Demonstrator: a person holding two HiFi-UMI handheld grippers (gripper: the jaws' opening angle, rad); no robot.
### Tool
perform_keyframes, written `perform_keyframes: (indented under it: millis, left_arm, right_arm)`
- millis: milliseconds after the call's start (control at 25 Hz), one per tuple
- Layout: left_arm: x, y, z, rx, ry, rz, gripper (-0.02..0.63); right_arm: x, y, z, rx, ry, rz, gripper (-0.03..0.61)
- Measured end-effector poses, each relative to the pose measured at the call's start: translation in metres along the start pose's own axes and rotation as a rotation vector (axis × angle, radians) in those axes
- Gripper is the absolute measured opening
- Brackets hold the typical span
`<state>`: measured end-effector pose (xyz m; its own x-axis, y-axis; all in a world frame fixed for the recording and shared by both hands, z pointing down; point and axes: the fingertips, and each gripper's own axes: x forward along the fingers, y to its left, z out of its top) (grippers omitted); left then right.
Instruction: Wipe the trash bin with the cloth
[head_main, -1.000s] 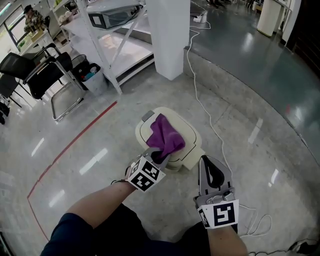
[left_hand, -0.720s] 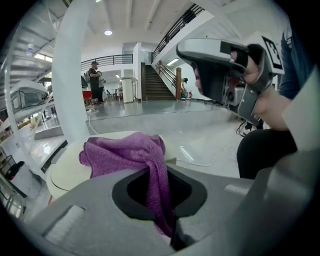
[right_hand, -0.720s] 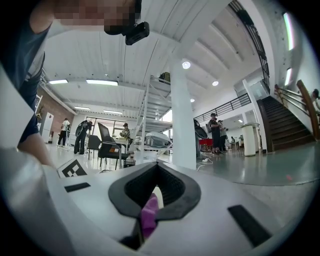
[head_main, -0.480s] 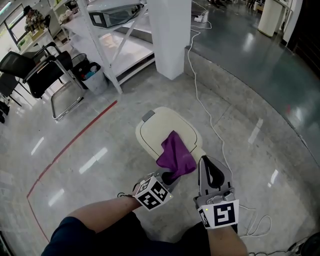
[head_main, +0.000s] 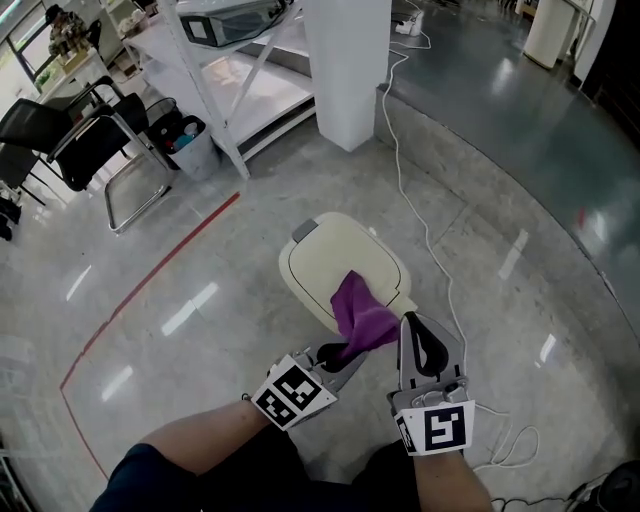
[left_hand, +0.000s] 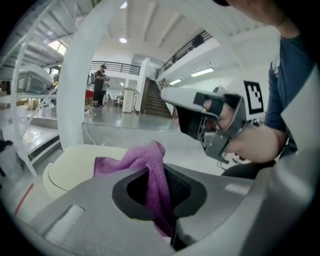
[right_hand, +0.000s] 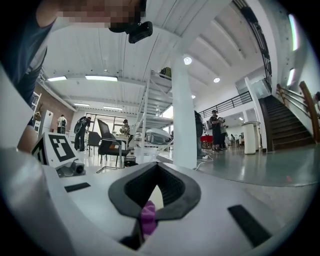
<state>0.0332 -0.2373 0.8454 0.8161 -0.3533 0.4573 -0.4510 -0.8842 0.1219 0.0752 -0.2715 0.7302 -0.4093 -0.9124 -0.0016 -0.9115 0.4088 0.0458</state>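
The left claw (head_main: 340, 355) is just in front of the trash bin (head_main: 325, 262), on the side nearest the person. It is squeezed tight on a purple cloth (head_main: 362, 315). The cloth goes up from the claw and lies on the near right corner of the bin's flat cream lid. The rest of the lid is bare.

The right claw (head_main: 412, 326) is just to the right of that same corner, right beside the cloth. Its jaws are pressed together and hold nothing. Only a little bit of purple shows through the slit between them.

The bin stands on a shiny grey floor (head_main: 200, 230). A white cable (head_main: 415, 215) runs along the floor past the bin's right side and away to the far end. A red line (head_main: 150, 290) is painted on the floor to the left of the bin.

Behind the bin stands a fat white pillar (head_main: 348, 60). A white metal rack (head_main: 240, 90) is behind the bin to the left. Farther left of the rack are black chairs (head_main: 85, 140).
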Motion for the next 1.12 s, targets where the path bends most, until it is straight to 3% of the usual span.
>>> perform_keyframes:
  millis: [120,400,600,1120]
  left_arm:
    - [-0.027,-0.002,0.028,-0.084,-0.060,-0.005,0.023]
    - [-0.085,-0.008,0.111,-0.185,-0.111,0.035,0.023]
    - [-0.139,-0.026,0.180,-0.261,-0.139,0.071,0.023]
    - [-0.273,-0.121,0.364,-0.318,-0.227,0.104,0.023]
  right_arm:
    - [-0.005,0.012,0.024,0.006,0.025,0.027,0.006]
    - [-0.020,0.022,0.086,0.046,0.130,0.053,0.006]
    - [-0.040,0.033,0.153,0.056,0.194,0.097,0.006]
    - [-0.108,0.059,0.357,0.061,0.210,0.165,0.006]
